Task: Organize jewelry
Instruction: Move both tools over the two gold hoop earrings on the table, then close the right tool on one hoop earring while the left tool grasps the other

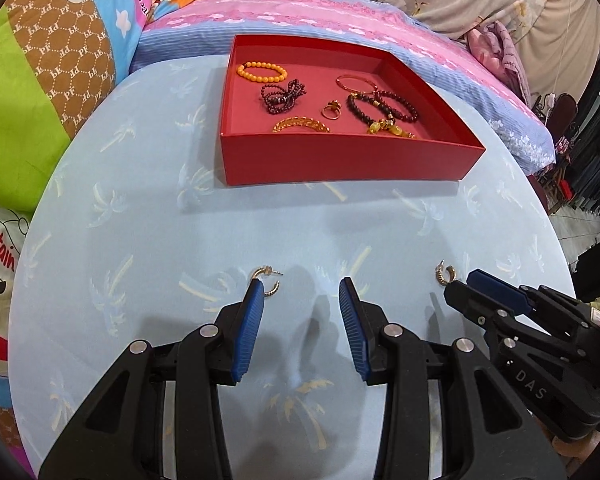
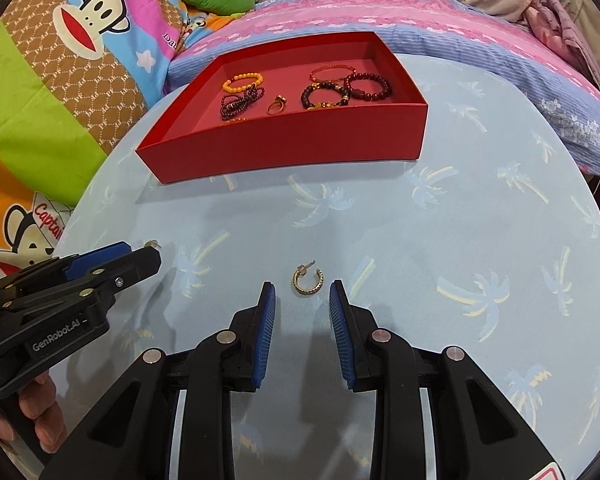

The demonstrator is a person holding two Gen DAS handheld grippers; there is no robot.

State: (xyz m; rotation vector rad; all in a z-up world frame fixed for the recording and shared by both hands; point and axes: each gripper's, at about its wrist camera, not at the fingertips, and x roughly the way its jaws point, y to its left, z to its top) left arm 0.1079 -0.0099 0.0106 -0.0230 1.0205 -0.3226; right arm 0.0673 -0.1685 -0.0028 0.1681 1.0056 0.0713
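Two small gold hoop earrings lie on the light blue tabletop (image 1: 140, 200), well apart from each other. One earring (image 2: 308, 280) sits just in front of the right tool (image 2: 302, 294), in line with the gap between the two blue pads. The pads are apart and do not touch it, so this tool is open and holds nothing. The other earring (image 1: 266, 282) lies beside the tip of the left pad of the left tool (image 1: 302, 292). It is partly hidden behind that pad, and I cannot tell if they touch. The left tool is open too, with nothing between its pads.

Behind the earrings, farther back on the tabletop, is a red box (image 1: 340, 160) with no lid. Inside it are an orange bead bracelet (image 1: 262, 70), a dark bead string (image 1: 282, 96) bunched up, a gold ring (image 1: 331, 111), a gold chain (image 1: 300, 124), a thin gold bangle (image 1: 356, 83) and two dark bead bracelets (image 1: 384, 106).

A person's hand (image 2: 24, 420) holds the left tool's handle. Around the tabletop are bright cartoon pillows (image 2: 60, 60) and a pink and blue pillow (image 1: 340, 20).
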